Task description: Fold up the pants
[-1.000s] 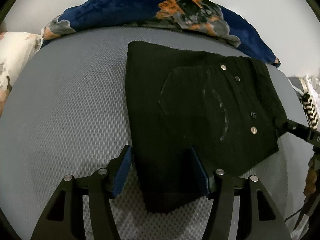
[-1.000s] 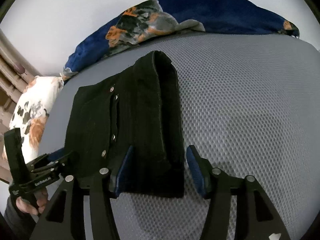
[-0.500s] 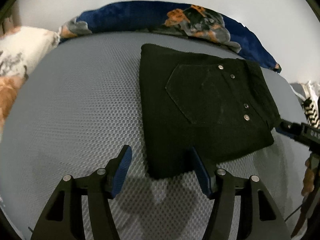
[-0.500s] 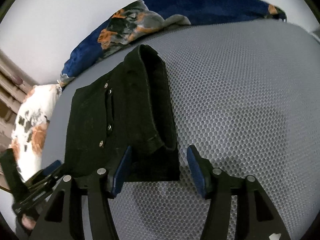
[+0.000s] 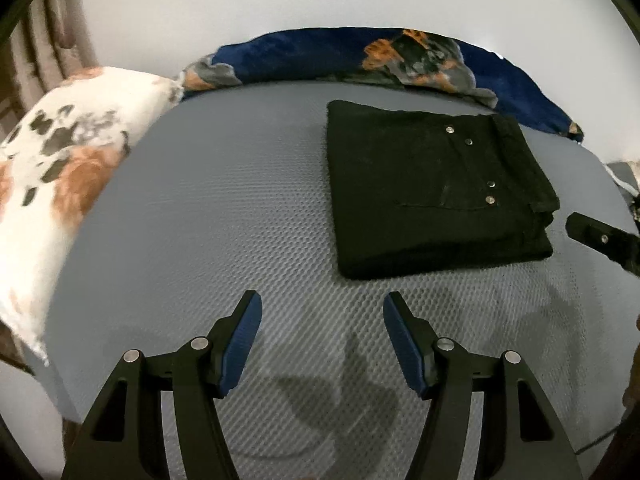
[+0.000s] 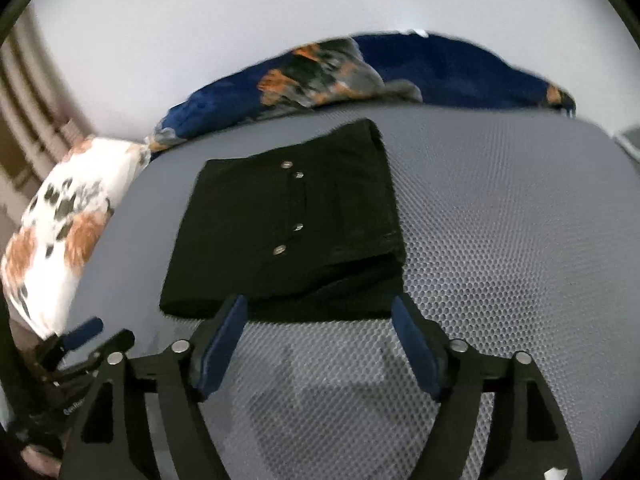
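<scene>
Both wrist views low, sharing pants (image 5: 432, 188).

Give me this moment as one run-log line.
pants: folded, flat on grey mattress | left claw: open, empty, short of pants | right claw: open, empty, at pants' near edge

The folded pants (image 5: 432, 192) lie on the bed (image 5: 224, 216), with a blanket (image 5: 360, 56) bunched behind them and a pillow (image 5: 60, 168) to their left — both claws sit apart before the pants' near edge.
</scene>
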The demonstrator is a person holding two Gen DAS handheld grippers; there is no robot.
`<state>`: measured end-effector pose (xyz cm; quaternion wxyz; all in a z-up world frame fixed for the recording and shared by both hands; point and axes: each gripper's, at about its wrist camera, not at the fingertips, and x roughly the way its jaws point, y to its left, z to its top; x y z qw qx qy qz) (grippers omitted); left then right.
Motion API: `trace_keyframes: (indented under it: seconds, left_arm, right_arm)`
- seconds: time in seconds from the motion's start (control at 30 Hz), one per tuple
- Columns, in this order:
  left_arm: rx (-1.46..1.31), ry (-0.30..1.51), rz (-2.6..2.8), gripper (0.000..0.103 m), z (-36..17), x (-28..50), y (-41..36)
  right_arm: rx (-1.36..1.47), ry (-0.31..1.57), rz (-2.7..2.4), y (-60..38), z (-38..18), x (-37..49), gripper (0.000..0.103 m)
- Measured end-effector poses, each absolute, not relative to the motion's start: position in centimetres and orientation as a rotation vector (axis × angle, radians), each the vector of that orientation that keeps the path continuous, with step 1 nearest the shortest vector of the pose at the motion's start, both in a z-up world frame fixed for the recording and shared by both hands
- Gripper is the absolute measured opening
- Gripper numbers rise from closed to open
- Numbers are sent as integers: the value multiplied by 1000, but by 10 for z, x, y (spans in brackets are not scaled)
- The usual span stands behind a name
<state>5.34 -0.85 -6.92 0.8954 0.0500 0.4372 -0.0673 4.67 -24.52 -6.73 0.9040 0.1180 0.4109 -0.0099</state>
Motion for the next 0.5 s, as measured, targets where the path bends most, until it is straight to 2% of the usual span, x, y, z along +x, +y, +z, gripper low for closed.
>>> trace_keyframes:
  seconds: [0.23, 0.5]
  left_arm:
    - [100, 859, -120, 69, -58, 27, -7]
    - [87, 835, -121, 69, -52, 18, -7]
  right_arm:
    - [123, 790, -48, -209, -58, 18, 81]
    - [85, 768, -64, -197, -52, 5, 84]
